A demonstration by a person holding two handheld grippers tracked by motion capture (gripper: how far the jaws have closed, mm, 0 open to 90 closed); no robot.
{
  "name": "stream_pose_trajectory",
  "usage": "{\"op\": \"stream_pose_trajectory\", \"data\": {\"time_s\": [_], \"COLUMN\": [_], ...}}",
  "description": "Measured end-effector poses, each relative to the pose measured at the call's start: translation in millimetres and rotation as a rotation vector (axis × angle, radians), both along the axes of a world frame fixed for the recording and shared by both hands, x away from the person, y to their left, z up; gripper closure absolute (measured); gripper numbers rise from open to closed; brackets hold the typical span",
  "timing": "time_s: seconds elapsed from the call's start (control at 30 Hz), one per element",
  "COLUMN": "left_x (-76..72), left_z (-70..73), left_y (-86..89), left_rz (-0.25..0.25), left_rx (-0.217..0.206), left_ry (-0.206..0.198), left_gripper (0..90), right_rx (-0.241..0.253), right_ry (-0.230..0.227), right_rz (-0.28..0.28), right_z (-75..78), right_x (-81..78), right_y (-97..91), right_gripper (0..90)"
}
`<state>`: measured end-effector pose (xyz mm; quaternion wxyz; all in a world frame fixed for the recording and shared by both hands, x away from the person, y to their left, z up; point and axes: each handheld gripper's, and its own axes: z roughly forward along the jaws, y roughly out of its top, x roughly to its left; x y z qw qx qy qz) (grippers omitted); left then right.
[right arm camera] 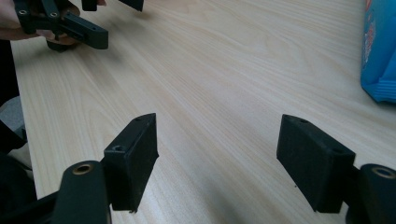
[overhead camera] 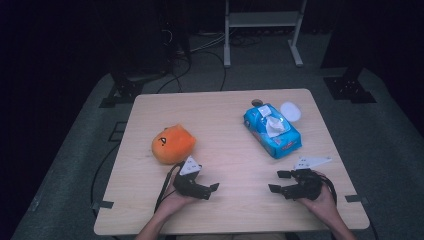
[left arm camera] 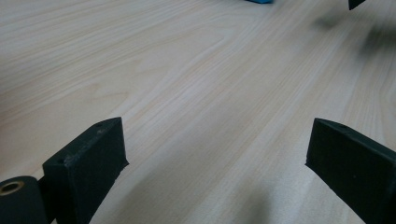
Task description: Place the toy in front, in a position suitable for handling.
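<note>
**Presently: both grippers idle and open, low over the near table edge**

Table (overhead camera: 225, 107): light wood, seen from the high view. Clock directions taken from its centre.

Orange plush toy (overhead camera: 173, 144), at about 9 o'clock. Rounded, small dark face mark on its upper left. Lies on the wood, nothing touching it.

Left gripper (overhead camera: 209, 191), at about 7 o'clock, held in the left hand (overhead camera: 172, 200) close to the near edge. Grey three-cornered plate on top sits just below the plush toy; toy and gripper close together, whether they touch I cannot tell. Jaws point toward 3 o'clock. In the left gripper view the jaws stand wide apart with bare wood grain between them; nothing held. A sliver of blue shows at the 12 o'clock edge of that view.

Blue wipes pack (overhead camera: 272, 130), at about 2 o'clock. Lies flat, long axis running 11 to 5 o'clock, white tissue sticking out of its top opening. A white round lid (overhead camera: 290, 111) lies just beside its far right corner.

Right gripper (overhead camera: 280, 181), at about 5 o'clock, held in the right hand (overhead camera: 322, 200). Jaws point toward 9 o'clock, facing the left gripper across bare table. Right gripper view: jaws spread apart, empty, only wood between them; the blue wipes pack (right arm camera: 379, 51) at the 2 o'clock edge, apart from the jaws; the left gripper (right arm camera: 114, 3) at 11 o'clock, farther off.
</note>
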<state>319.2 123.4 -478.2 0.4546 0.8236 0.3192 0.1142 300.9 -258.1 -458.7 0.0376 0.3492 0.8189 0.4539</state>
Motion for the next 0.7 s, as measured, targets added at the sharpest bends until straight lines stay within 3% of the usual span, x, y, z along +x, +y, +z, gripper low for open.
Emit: {"op": "stream_pose_trajectory", "data": {"time_s": [0.3, 0.7], "left_x": [0.2, -2.0], "left_z": [2.0, 18.1], "left_y": [5.3, 18.6], "left_rz": [0.018, 0.061], "left_rx": [-0.009, -0.053], "left_ry": [-0.008, -0.048], "left_gripper": [4.6, 5.5], "right_rx": [0.007, -0.004], "right_ry": [0.007, -0.007], "right_rz": [0.003, 0.013], "right_z": [-0.7, 1.7], "right_x": [2.5, -2.5], "right_y": [-0.2, 5.0], "right_gripper": [27.8, 27.8]}}
